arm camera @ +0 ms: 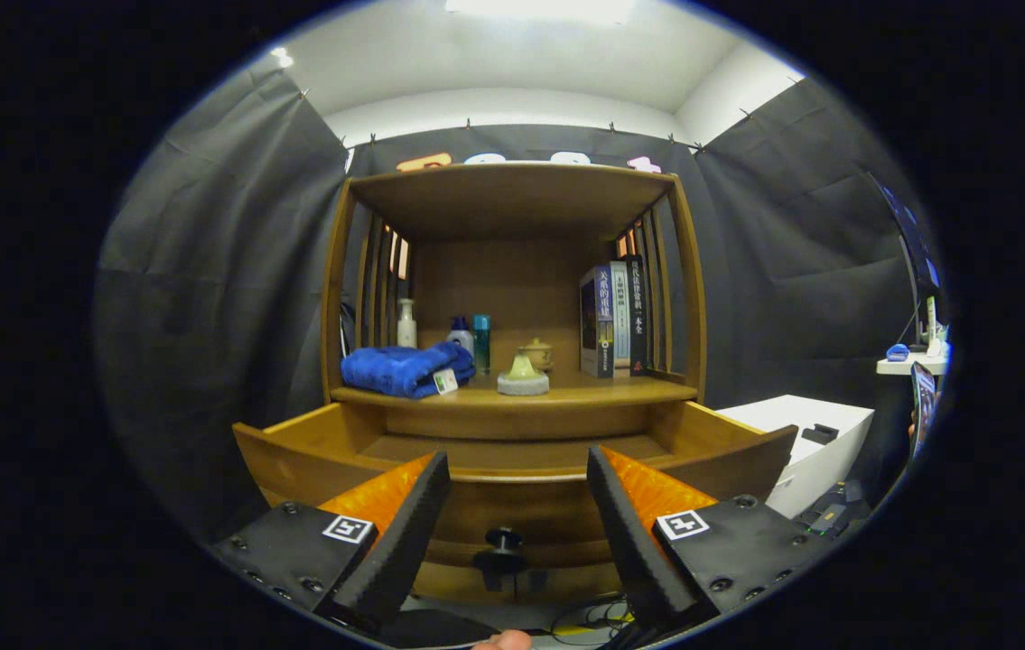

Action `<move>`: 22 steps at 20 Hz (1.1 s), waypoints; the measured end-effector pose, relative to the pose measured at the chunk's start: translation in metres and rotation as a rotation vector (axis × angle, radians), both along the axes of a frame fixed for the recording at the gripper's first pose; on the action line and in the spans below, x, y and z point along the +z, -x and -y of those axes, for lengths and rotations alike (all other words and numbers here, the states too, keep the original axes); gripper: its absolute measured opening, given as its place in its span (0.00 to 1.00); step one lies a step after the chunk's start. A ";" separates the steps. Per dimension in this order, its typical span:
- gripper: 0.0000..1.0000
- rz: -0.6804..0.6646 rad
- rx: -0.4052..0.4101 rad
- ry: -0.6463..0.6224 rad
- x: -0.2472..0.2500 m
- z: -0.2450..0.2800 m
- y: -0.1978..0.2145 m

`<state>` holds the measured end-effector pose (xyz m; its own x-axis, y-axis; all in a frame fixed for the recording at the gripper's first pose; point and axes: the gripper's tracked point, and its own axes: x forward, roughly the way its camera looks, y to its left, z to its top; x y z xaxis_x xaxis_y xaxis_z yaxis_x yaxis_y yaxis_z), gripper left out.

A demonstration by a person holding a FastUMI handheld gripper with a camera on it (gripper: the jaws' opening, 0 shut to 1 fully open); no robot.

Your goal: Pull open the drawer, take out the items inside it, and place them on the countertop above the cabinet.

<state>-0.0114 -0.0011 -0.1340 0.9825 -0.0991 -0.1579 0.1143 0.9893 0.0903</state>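
Two fingers of my gripper (518, 506) stood wide, empty, before pulled-out drawer (512, 456) (knob (503, 540) between them); towel (405, 368) lay on countertop (566, 393).

bright ceiling light (539, 7) blown out overhead, cabinet (512, 271) evenly lit and sharp, heavy fisheye bending, fingers (404, 533) shadowy, gripper (518, 519) spread
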 end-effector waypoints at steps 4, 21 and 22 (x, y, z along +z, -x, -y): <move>0.98 -0.061 0.001 0.034 -0.027 -0.004 -0.002; 0.96 -0.120 0.011 -0.011 -0.050 -0.003 -0.019; 0.96 -0.122 0.014 -0.014 -0.050 -0.002 -0.021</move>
<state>0.0097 0.0004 -0.1839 0.9571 -0.0822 -0.2777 0.1111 0.9897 0.0899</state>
